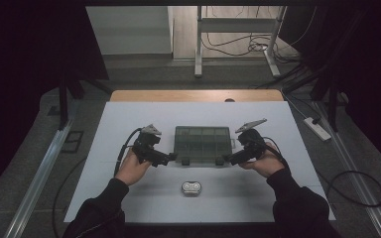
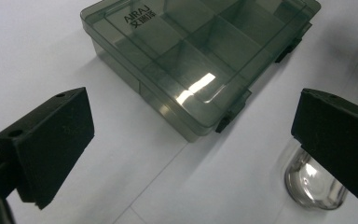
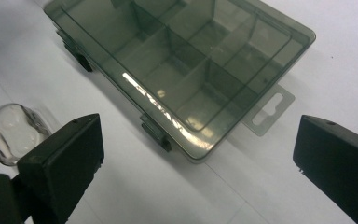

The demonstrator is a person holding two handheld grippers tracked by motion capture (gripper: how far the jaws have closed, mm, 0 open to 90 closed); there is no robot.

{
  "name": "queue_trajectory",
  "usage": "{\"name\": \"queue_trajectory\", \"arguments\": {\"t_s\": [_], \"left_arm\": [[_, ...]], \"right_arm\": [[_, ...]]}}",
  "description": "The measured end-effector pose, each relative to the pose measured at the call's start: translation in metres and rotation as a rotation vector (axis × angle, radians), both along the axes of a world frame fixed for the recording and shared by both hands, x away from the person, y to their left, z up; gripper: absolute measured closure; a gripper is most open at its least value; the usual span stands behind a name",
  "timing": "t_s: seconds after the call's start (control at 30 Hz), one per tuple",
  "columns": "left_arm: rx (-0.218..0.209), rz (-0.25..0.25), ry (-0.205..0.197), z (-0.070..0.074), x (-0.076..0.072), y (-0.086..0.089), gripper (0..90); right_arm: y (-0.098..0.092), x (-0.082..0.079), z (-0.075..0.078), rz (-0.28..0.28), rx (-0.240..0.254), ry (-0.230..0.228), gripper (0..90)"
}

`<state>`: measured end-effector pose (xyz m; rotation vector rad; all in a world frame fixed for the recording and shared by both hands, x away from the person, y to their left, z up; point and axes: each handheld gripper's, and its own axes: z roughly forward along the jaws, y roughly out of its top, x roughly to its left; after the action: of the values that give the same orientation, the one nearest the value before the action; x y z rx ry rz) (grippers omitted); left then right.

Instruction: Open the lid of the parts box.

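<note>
Smoke-grey translucent plastic is forming the compartment box (image 1: 202, 144), which is lying flat at the middle of the white table (image 1: 129, 119) with its lid closed. Dividers are showing through the lid, 2 dark latches (image 3: 156, 133) are sitting along its near edge, and a clear hang tab (image 3: 270, 109) is sticking out of its right end. The left gripper (image 1: 171, 158) is hovering just beside the box's near left corner, jaws spread wide and holding nothing. The right gripper (image 1: 224, 160) is hovering at the near right corner, equally wide and empty. A small clear container (image 1: 191, 188) is lying nearer the person.
</note>
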<state>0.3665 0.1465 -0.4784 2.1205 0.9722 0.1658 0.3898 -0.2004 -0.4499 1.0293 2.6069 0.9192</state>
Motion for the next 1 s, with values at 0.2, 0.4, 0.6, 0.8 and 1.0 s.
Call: {"name": "queue_trajectory", "arguments": {"t_s": [0.2, 0.4, 0.6, 0.8, 1.0], "left_arm": [[0.016, -0.008, 0.006, -0.005, 0.002, -0.008, 0.0], [0.038, -0.013, 0.008, -0.011, -0.002, -0.014, 0.0], [0.059, -0.003, -0.021, -0.015, -0.003, -0.016, 0.0], [0.099, -0.016, -0.030, -0.018, -0.005, -0.019, 0.0], [0.084, -0.014, -0.027, -0.019, -0.005, -0.018, 0.0]], "right_arm": [[0.000, -0.001, -0.004, 0.006, -0.043, -0.008, 6.3], [0.001, -0.005, -0.012, 0.032, -0.058, 0.006, 16.1], [-0.005, -0.010, -0.017, 0.059, -0.059, 0.011, 35.5], [-0.010, -0.012, -0.020, 0.078, -0.059, 0.025, 55.2], [-0.019, -0.008, -0.024, 0.063, -0.054, 0.058, 72.8]]}}
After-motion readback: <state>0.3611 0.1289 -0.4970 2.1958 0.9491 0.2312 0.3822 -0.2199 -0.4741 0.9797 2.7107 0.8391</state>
